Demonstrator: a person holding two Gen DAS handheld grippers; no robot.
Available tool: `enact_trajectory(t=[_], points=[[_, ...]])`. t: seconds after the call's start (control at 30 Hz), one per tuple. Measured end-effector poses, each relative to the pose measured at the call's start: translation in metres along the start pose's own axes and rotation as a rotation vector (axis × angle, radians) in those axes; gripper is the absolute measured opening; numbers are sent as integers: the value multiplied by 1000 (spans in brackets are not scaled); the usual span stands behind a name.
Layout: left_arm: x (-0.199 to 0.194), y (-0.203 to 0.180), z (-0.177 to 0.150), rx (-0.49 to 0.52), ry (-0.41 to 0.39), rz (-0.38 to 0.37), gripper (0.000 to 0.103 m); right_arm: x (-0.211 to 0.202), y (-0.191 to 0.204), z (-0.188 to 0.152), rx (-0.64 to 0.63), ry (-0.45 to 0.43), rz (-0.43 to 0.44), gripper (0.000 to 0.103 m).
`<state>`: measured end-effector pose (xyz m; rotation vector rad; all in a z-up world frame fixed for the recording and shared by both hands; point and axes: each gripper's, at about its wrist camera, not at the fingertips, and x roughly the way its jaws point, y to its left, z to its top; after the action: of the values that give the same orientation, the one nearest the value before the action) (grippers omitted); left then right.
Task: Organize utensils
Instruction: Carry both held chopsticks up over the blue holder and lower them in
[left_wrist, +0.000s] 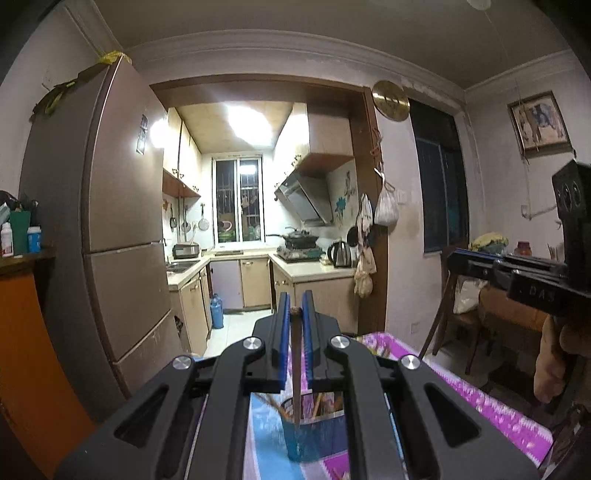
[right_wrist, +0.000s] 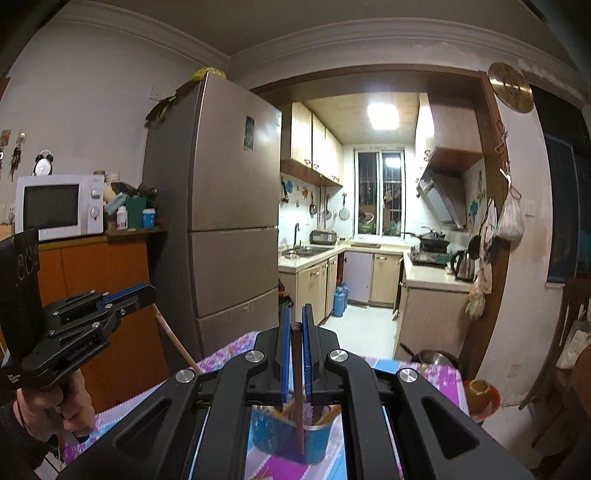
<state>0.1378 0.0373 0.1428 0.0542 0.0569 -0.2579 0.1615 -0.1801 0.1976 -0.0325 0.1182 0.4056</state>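
My left gripper (left_wrist: 296, 311) is shut on a brown chopstick (left_wrist: 296, 369) that hangs down into a blue holder cup (left_wrist: 306, 435) with several chopsticks in it. My right gripper (right_wrist: 296, 325) is shut on a dark brown chopstick (right_wrist: 297, 387) whose lower end reaches down over a blue holder cup (right_wrist: 288, 439) that holds several chopsticks. The left gripper also shows in the right wrist view (right_wrist: 125, 295), with its light wooden chopstick (right_wrist: 177, 345) slanting down. The right gripper also shows in the left wrist view (left_wrist: 480, 260).
The cup stands on a table with a pink and blue cloth (left_wrist: 491, 410). A tall fridge (right_wrist: 229, 221), a microwave (right_wrist: 59, 206) on an orange cabinet, wooden chairs (left_wrist: 458, 306) and a small metal pot (right_wrist: 432, 356) at the table's far edge are around.
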Motion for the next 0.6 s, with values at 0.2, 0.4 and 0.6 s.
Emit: enact_trajectory(t=[0.2, 0.4, 0.6], points=[[16, 0, 34, -10, -37, 4, 5, 11, -17, 46, 2, -50, -27, 7], [42, -4, 49, -11, -33, 3, 5, 39, -28, 65, 31, -57, -25, 7], [66, -6, 37, -6, 8, -3, 5, 75, -30, 49, 35, -3, -16, 7]])
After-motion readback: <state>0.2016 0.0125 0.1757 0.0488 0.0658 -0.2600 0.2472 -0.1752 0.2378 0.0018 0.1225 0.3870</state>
